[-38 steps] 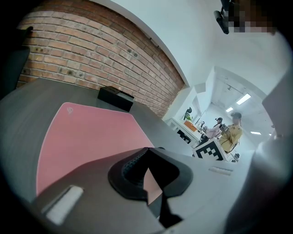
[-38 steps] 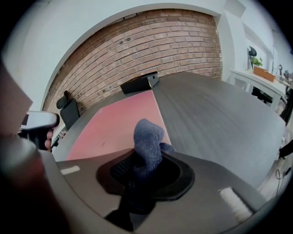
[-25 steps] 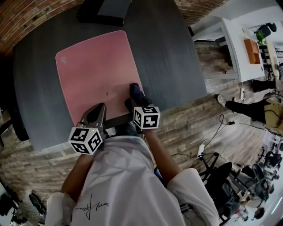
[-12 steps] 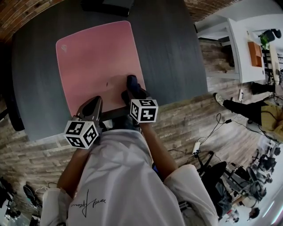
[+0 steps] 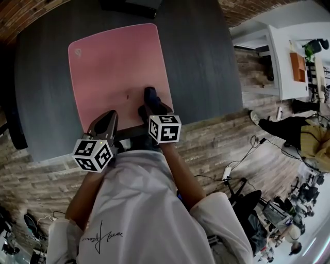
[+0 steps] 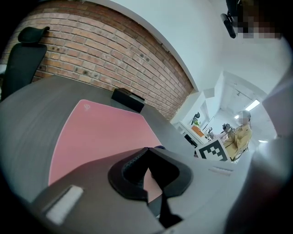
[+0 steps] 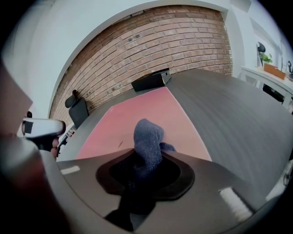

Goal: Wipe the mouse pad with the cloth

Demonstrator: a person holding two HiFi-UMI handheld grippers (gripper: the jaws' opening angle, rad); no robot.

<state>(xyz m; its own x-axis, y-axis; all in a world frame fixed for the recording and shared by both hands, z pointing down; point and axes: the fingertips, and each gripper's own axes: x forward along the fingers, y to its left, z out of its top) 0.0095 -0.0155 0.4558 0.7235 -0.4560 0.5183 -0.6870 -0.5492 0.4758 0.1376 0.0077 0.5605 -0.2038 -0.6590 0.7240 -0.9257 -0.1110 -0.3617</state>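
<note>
My right claw [image 5: 151, 104], pinching the dark blue knitted cloth [image 7: 147, 137], has slid it leftward across the flat pink rectangular mouse pad [image 5: 113, 62] toward a small dark speck [image 5: 127, 95], so wiping looks under way; my left claw [image 5: 104, 124] is pressed together, empty, over the pad's near edge.

1 mouse pad [image 5: 116, 72], 1 cloth [image 5: 149, 94], 1 blk box [image 5: 135, 6], 2 hand-held grippers [image 5: 108, 115] [image 5: 151, 106].

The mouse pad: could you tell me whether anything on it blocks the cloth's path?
Nothing visible. The mouse pad ahead of the cloth in the right hand-held gripper shows only a dark speck; the black box sits beyond its far edge.
</note>
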